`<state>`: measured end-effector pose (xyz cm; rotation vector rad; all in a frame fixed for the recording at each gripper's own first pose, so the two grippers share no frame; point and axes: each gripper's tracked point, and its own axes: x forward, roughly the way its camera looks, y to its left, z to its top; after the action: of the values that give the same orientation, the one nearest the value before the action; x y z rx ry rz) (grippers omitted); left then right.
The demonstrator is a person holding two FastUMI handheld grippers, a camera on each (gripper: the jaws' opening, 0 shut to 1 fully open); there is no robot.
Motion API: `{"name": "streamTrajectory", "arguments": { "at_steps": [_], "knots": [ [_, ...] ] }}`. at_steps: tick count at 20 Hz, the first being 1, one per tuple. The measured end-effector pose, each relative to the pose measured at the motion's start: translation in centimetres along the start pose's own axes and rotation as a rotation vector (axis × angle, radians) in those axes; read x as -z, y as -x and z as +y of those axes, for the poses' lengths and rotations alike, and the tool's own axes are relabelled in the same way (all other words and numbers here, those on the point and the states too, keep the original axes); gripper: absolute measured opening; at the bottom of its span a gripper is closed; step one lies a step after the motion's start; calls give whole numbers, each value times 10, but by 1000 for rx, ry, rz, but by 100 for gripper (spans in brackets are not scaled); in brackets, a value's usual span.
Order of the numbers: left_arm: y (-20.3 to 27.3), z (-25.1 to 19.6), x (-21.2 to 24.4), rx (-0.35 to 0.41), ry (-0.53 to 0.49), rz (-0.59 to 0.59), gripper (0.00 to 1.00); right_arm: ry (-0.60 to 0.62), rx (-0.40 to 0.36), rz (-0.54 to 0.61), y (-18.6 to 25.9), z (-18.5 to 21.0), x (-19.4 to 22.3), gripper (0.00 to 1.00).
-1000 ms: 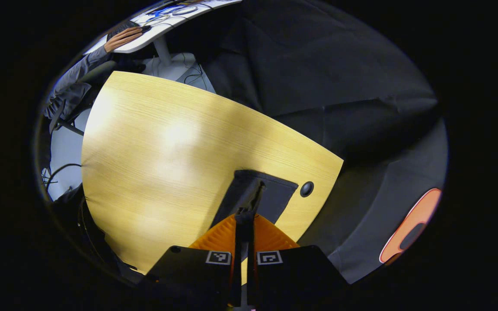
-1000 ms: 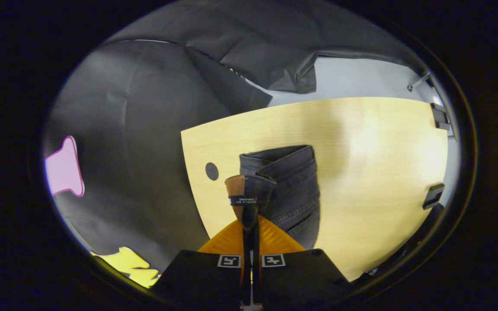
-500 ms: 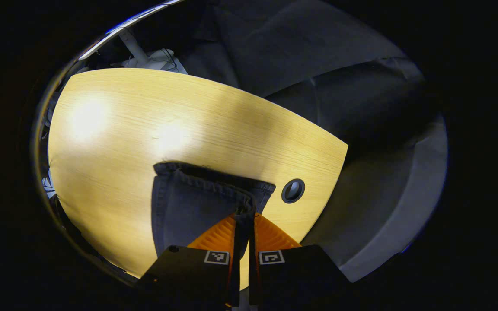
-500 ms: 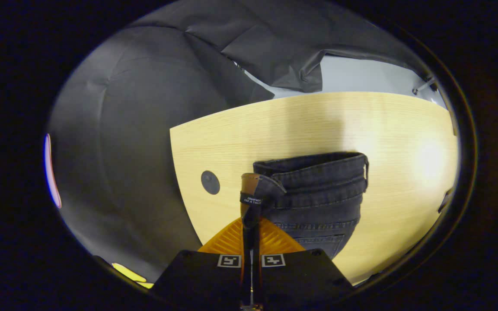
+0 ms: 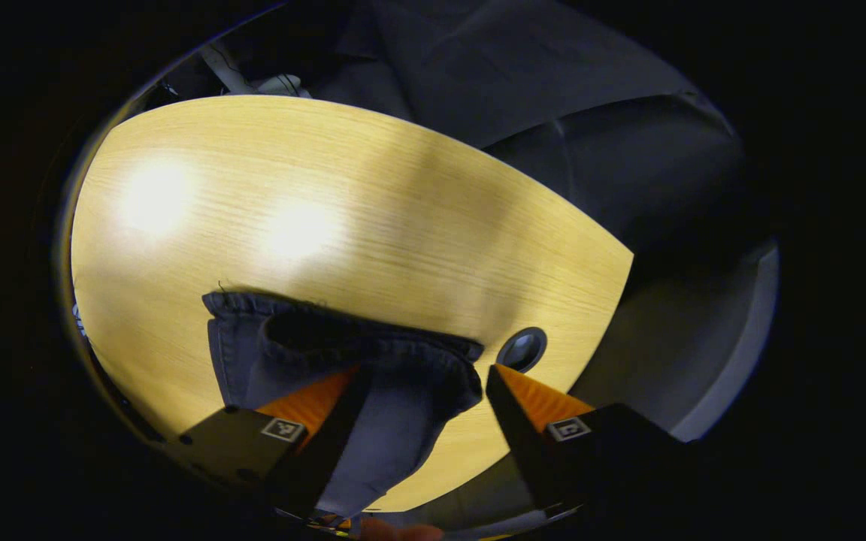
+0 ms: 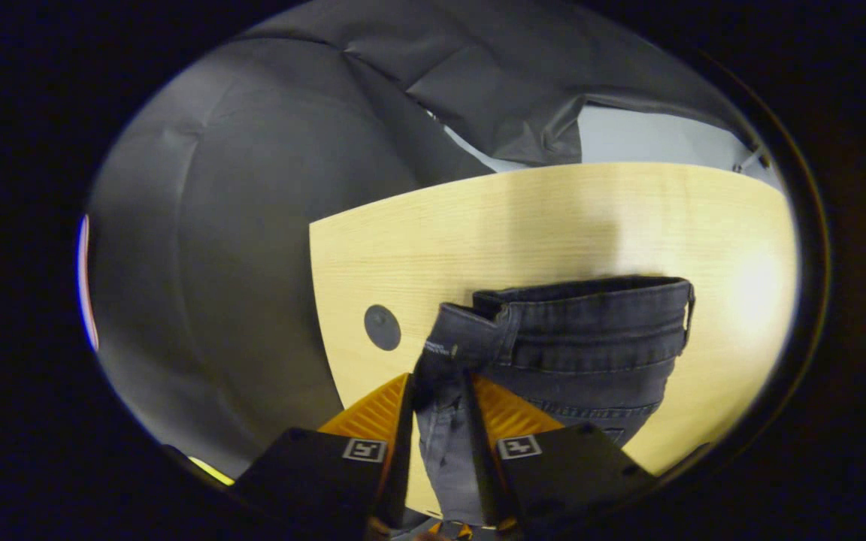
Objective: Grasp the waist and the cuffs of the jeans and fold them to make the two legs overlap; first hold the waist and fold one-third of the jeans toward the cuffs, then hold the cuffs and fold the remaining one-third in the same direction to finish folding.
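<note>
Dark grey jeans lie on the light wooden table. In the left gripper view the cuff end of the jeans rests flat, and my left gripper stands wide open over it, fingers clear of the cloth. In the right gripper view the waistband lies across the table with the back pocket side up. My right gripper has its fingers parted, and the near corner of the waist sits loosely between them.
A round cable hole sits in the table near its edge, just right of the jeans, and the same cable hole lies left of the waist. Black cloth hangs past the table's edge. Bare tabletop stretches beyond the jeans.
Both grippers came down and laid the jeans on the table. The left went from shut on the cuffs to wide open. The right's fingers moved apart around the waist corner.
</note>
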<state>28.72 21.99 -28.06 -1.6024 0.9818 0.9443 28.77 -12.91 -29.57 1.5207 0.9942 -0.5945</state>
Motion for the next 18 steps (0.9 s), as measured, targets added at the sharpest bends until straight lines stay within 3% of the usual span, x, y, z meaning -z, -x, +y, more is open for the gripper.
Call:
{"name": "streamTrajectory", "arguments": {
  "at_steps": [1,4,9,15,18],
  "knots": [
    [9,-3,3,22,1,14,98,24,4,-1,4,-1,2,39],
    [50,-16,18,114,-70,38,98,149,2,-33,28,-4,5,85],
    [159,-14,59,302,-452,-62,99,549,-84,-139,100,-2,26,89],
    [284,16,120,554,-1030,-384,98,1082,-364,-345,195,21,92,89],
    [310,39,137,661,-1193,-560,99,1298,-475,-449,217,14,129,89]
  ]
}}
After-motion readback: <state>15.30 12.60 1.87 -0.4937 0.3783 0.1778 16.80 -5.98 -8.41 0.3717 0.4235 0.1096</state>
